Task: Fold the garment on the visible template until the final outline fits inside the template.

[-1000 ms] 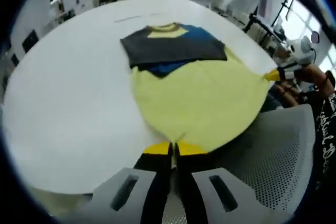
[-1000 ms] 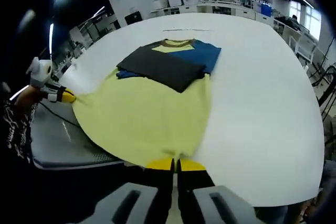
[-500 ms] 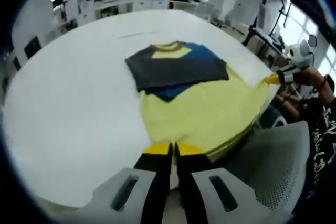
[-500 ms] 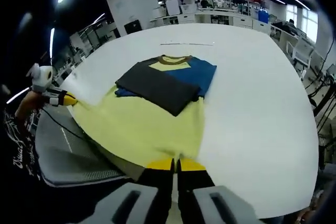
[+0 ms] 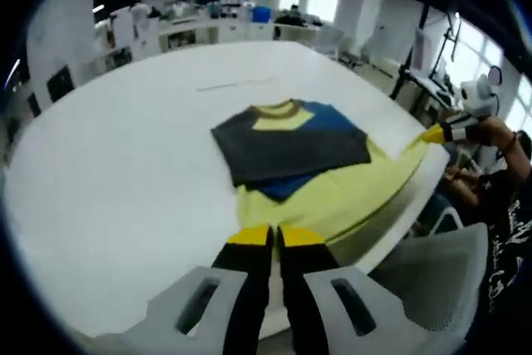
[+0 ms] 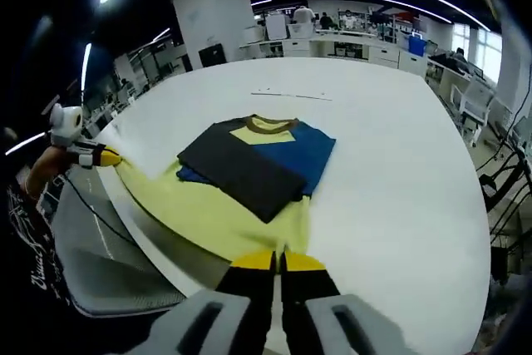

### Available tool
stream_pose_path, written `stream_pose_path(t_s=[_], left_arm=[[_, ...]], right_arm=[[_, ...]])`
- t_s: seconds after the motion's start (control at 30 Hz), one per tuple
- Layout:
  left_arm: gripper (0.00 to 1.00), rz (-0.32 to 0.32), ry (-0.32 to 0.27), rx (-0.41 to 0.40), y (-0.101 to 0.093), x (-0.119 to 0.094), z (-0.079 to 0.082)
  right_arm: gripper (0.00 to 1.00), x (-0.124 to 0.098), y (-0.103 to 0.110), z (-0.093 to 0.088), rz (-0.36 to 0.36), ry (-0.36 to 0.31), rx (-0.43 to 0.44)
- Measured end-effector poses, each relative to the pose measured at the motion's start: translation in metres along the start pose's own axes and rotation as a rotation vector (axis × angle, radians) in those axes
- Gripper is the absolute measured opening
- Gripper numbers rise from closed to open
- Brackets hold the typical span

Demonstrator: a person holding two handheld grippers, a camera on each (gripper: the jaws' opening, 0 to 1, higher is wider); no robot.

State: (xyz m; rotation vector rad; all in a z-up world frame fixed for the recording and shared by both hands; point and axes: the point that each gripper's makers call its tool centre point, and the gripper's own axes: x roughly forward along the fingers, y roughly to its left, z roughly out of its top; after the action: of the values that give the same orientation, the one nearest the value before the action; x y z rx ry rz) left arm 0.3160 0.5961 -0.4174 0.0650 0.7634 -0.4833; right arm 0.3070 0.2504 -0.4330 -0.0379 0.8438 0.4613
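A yellow garment [image 5: 341, 197] with a dark grey and blue upper part [image 5: 291, 143] lies on the white table [image 5: 125, 180]. My left gripper [image 5: 275, 236] is shut on one corner of its yellow hem. My right gripper [image 6: 278, 262] is shut on the other hem corner [image 6: 274, 243]. In the left gripper view the right gripper [image 5: 439, 132] comes in from the right, pinching the hem at the table edge. In the right gripper view the left gripper [image 6: 98, 155] comes in from the left. The hem is lifted and stretched between both grippers. A thin line [image 6: 291, 96] marks the table beyond the collar.
A grey perforated chair [image 5: 432, 288] stands by the table's near edge, seen also as a grey chair [image 6: 100, 247] in the right gripper view. A person's sleeve [image 5: 503, 205] shows at the right. Desks and equipment fill the room beyond the table.
Both grippers have carried the yellow hem up and toward the collar. Less yellow cloth hangs over the table edge, and the visible yellow part has become shorter.
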Motion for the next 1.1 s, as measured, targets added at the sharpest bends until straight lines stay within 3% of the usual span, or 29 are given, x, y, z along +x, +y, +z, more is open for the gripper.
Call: stream_pose_path(t_s=[0.3,1.1], left_arm=[[0.0,0.016,-0.077,-0.015,0.008,0.002,0.033],[0.0,0.039,-0.178,0.009,0.034,0.025,0.09]], right_arm=[[0.0,0.002,-0.003,0.028,-0.022,-0.047,-0.015],[0.0,0.024,-0.03,0.092,-0.072,-0.14,-0.048]])
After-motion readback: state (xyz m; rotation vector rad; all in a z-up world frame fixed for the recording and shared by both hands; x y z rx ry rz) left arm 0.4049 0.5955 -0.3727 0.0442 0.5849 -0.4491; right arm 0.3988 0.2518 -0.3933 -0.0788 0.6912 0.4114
